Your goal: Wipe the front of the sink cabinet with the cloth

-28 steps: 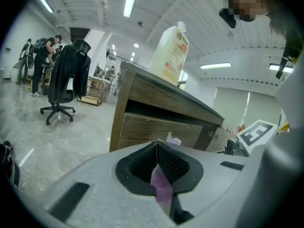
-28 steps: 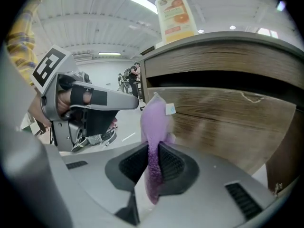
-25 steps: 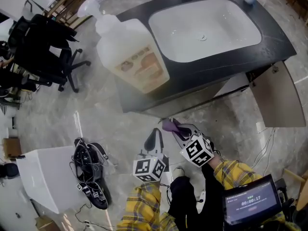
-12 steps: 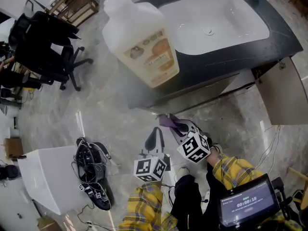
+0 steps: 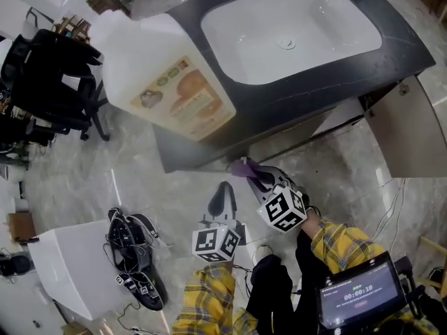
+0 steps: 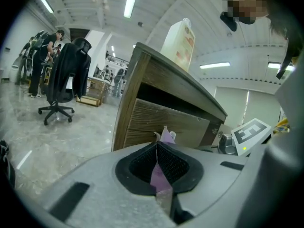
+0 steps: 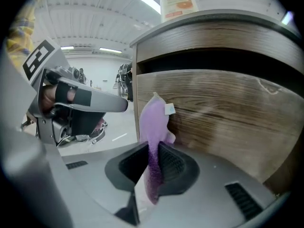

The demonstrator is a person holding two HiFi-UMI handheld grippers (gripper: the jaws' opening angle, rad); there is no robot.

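Note:
My right gripper is shut on a purple cloth just in front of the sink cabinet, below its dark countertop. In the right gripper view the cloth stands up from the jaws, close to the cabinet's wood-grain front; whether it touches is unclear. My left gripper is beside it on the left, shut, a short way from the cabinet front. A thin purple strip shows in the seam of its pads; I cannot tell what it is.
A big white bottle stands on the counter's left end beside the white basin. A cabinet door hangs open at the right. An office chair, a white box and tangled gear occupy the floor on the left.
The head camera has shifted, so the counter and bottle sit differently in view. Both grippers keep nearly the same places, the right one still shut on the cloth.

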